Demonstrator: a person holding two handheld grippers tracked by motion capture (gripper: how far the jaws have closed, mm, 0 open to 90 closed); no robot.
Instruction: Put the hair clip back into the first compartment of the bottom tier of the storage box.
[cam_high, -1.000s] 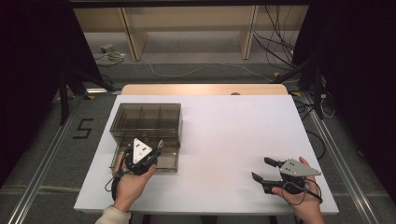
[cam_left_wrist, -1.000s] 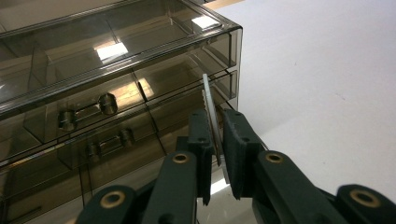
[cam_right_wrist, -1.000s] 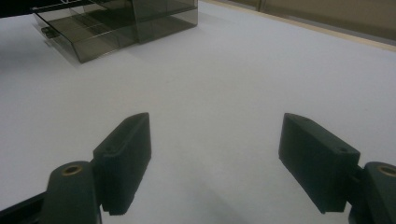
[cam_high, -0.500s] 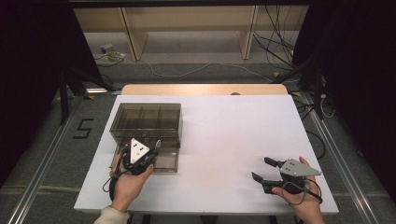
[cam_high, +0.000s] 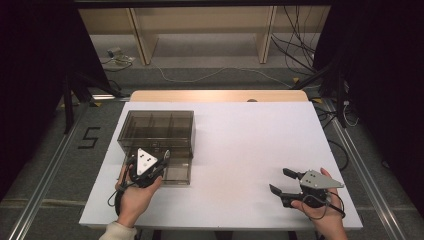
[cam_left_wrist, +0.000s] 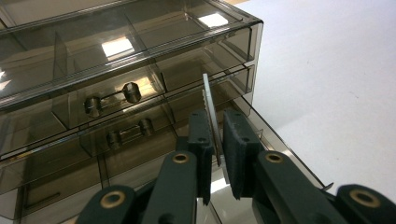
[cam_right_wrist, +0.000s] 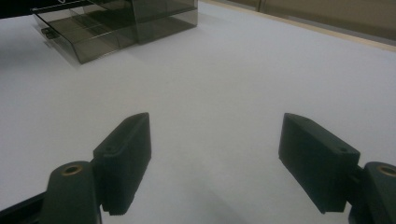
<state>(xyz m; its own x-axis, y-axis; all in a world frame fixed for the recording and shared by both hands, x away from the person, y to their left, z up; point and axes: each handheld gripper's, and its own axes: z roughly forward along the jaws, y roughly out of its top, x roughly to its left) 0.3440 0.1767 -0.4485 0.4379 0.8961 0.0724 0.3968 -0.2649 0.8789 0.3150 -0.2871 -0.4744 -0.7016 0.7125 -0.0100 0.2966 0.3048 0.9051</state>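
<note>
Smoked-plastic drawer cabinet (cam_high: 157, 135) on the white table (cam_high: 240, 150), with the left gripper (cam_left_wrist: 215, 154) at its front and the right gripper (cam_high: 280, 184) resting apart. In the left gripper view the two black jaws stand nearly together, pinching a thin upright plate (cam_left_wrist: 210, 116) between their pads; this appears to be a divider or side wall of the lowest drawer (cam_left_wrist: 261, 140), which stands pulled out in front of the cabinet. The plate rises straight up from between the jaws, its serrated edge on the side of the left pad, so the grip is edge-on and narrow, as suits a thin wall that offers no broader hold. Beyond and to the left of the jaws lie the fronts of the upper drawers, each with a bar handle (cam_left_wrist: 112, 99), shut and untouched. The drawer is probably held this way to slide or steady it; which of the two cannot be told. In the right gripper view the jaws stand wide apart with nothing but bare table between them, and the cabinet (cam_right_wrist: 116, 23) lies far ahead and to the left of the left jaw; the right hand (cam_high: 320, 210) thus seems parked, keeping clear of the work.
</note>
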